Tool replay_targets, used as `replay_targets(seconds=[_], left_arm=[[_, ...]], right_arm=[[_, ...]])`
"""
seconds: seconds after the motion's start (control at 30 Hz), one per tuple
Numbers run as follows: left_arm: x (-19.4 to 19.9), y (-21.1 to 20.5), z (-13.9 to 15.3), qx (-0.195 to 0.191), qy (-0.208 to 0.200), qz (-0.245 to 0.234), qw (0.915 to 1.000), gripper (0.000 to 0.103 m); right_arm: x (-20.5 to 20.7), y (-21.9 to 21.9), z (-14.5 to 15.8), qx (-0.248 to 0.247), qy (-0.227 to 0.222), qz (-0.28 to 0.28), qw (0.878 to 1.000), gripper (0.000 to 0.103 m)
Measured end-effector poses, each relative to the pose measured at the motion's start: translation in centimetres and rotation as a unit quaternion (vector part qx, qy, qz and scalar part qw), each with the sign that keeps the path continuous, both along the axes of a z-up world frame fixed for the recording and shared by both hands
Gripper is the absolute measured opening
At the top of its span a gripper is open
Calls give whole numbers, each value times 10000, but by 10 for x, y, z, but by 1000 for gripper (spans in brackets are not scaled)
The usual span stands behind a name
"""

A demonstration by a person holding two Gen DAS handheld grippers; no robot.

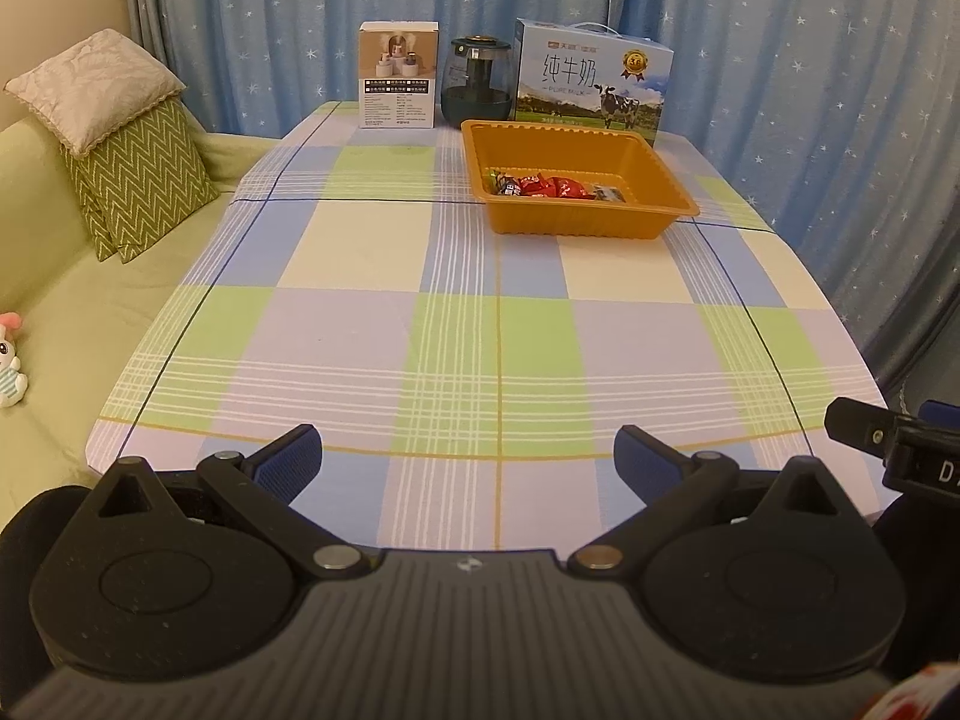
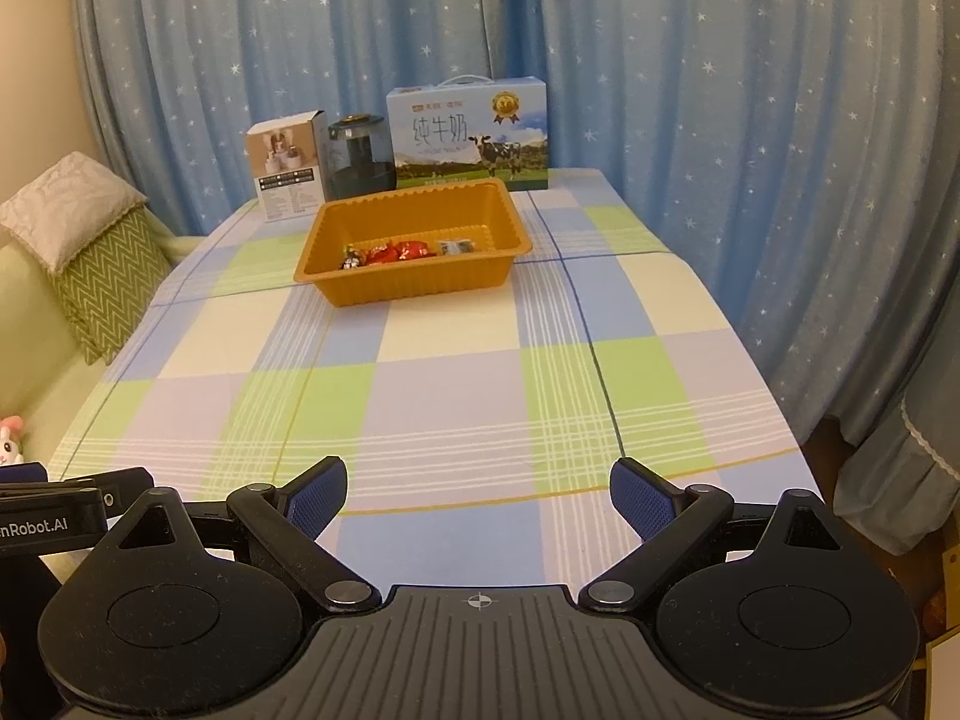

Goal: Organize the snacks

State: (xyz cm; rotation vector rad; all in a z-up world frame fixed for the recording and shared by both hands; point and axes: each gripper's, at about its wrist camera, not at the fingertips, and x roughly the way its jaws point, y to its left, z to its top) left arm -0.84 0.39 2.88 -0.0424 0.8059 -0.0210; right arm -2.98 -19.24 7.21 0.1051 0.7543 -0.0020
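Observation:
An orange plastic tray point(image 1: 654, 150) stands at the far side of the checked tablecloth; it also shows in the right wrist view point(image 2: 480, 198). Inside it lie several wrapped snacks point(image 1: 552, 187), mostly red, with a dark one at each end point(image 2: 399, 252). My left gripper point(image 1: 468, 459) is open and empty, held over the table's near edge, far from the tray. My right gripper point(image 2: 478, 495) is open and empty, also at the near edge. Each gripper's body shows at the edge of the other's view.
Behind the tray stand a milk carton box point(image 1: 591, 81), a dark glass jar point(image 1: 478, 81) and a small white product box point(image 1: 397, 75). A green sofa with cushions point(image 1: 129, 180) and a plush toy point(image 1: 9, 360) lies left. Blue star curtains hang behind and right.

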Motion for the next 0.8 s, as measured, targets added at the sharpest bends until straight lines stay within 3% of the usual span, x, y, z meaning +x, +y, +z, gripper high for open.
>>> replay_targets(seconds=[0.8], left_arm=[[0,-5,3,-4,-25,-27,10000,103]], right_arm=[[-1,-1,-1,-3,-19,-19,10000,94]])
